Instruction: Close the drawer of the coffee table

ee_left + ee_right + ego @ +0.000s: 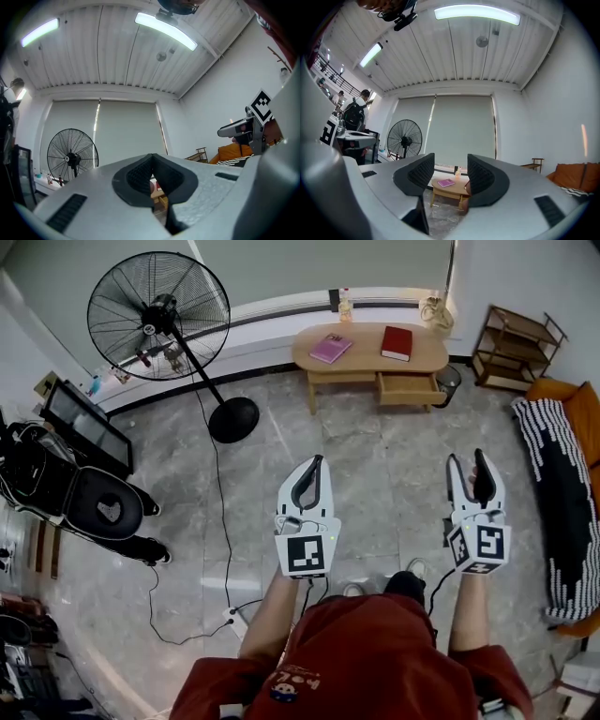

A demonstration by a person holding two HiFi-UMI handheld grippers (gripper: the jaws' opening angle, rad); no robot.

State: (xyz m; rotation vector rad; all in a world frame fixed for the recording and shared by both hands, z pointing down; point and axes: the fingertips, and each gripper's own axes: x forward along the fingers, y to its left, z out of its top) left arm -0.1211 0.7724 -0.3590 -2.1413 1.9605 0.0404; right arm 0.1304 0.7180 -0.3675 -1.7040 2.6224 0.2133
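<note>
Scene: a room with a grey stone floor (375,465); a person in a red shirt (366,657) stands holding two grippers out ahead.
Table: a low oval wooden coffee table (366,357) stands by the far wall, well apart from the person.
Drawer: the drawer (409,388) sits under the right half of the tabletop. It is pulled out toward the room and stands open. Neither gripper is touching it.
On the table: a pink book (330,348) lies on the left part and a red book (397,343) on the right part, apart from each other.
Left gripper: the left gripper (317,461) is held over the floor and points toward the table. In the left gripper view its dark pads (140,174) meet at the tip, so the tongs are pressed together with nothing held.
Right gripper: the right gripper (466,461) is held beside the left at about the same level. In the right gripper view its jaws stand wide apart and empty. The table and the pink book show far off through the gap.
Fan: a black standing fan (157,315) is left of the table, with its round base (233,419) on the floor and a cable running toward the person.
Right side: a small wooden shelf (516,348) stands near the table's right end. An orange sofa (577,409) with a striped throw (553,493) lines the right wall.
Left side: dark equipment (80,474) stands at the left edge.
</note>
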